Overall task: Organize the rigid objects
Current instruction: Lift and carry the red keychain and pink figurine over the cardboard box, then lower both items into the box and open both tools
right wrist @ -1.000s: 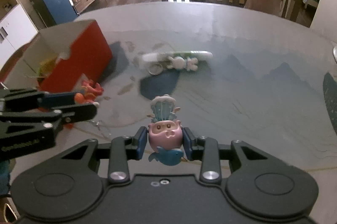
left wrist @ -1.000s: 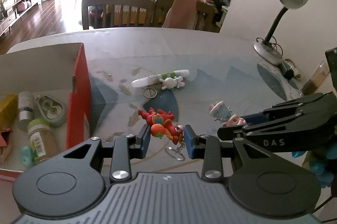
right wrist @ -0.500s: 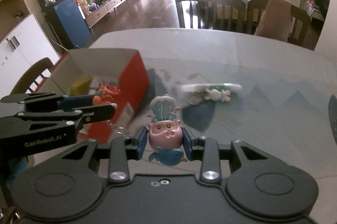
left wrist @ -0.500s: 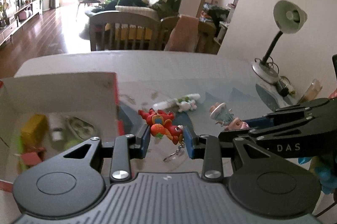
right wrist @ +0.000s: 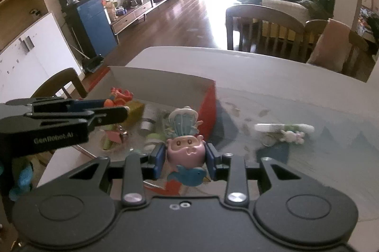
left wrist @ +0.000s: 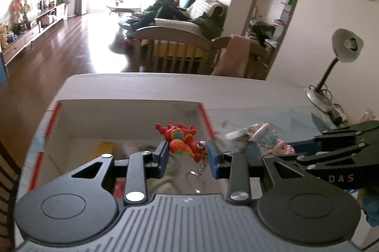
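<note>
The left gripper (left wrist: pixel 188 153) and the right gripper (right wrist: pixel 186 157) hang side by side, angled downward, each with its blue pads clamped narrowly on a small figure, the right one's fingers just right of the left's.

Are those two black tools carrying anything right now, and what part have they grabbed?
Yes. The left tool pinches a red toy figure across its body, key ring dangling below. The right tool squeezes a pink figurine by the sides of its head.

"DAS" stands on the right gripper (left wrist: pixel 279 149), and "GenRobot.AI" on the left gripper (right wrist: pixel 113 107).
</note>
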A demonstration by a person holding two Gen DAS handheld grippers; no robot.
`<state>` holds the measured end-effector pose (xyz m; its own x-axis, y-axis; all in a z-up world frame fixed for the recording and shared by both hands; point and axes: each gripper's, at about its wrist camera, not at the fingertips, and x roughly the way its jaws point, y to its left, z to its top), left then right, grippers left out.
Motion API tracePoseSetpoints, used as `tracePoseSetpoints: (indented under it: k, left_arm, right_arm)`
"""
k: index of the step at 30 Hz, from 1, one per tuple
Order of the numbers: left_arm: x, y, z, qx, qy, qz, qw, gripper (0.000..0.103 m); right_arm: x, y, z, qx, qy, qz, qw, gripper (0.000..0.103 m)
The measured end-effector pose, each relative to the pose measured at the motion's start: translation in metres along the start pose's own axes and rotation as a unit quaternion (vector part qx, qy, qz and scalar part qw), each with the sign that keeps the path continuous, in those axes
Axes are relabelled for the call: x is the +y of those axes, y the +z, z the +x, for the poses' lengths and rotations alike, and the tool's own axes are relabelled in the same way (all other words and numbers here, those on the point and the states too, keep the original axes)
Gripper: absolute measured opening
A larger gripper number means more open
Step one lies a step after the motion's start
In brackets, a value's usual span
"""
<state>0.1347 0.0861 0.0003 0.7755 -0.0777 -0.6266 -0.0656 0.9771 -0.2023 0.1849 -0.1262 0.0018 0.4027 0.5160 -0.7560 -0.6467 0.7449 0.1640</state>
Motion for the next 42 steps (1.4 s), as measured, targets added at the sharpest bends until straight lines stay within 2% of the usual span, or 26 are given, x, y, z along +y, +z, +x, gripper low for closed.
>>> tracePoseSetpoints:
  k: [10, 19, 32, 42]
  left_arm:
    - [0.070, -0.003, -0.008, 0.013, 0.034, -0.020, 0.9991, 0.034]
    - [0.112, -0.010, 0.011, 0.043, 0.055, -0.031, 0.9971, 0.034]
    - [0.123, -0.005, 0.054, 0.071, 0.068, -0.003, 0.9951, 0.034]
    - [0.124, -0.003, 0.077, 0.089, 0.082, 0.026, 0.9923, 0.034]
  right_arm:
    - [0.035, 0.012, 0.032, 0.011, -0.012, -0.010, 1.000, 0.034]
    - [0.052, 0.020, 0.072, 0.025, -0.031, -0.018, 0.999, 0.034]
    - [0.057, 0.030, 0.136, 0.060, -0.058, -0.033, 0.996, 0.034]
    - [0.071, 0.026, 0.177, 0.090, -0.074, -0.072, 0.991, 0.035]
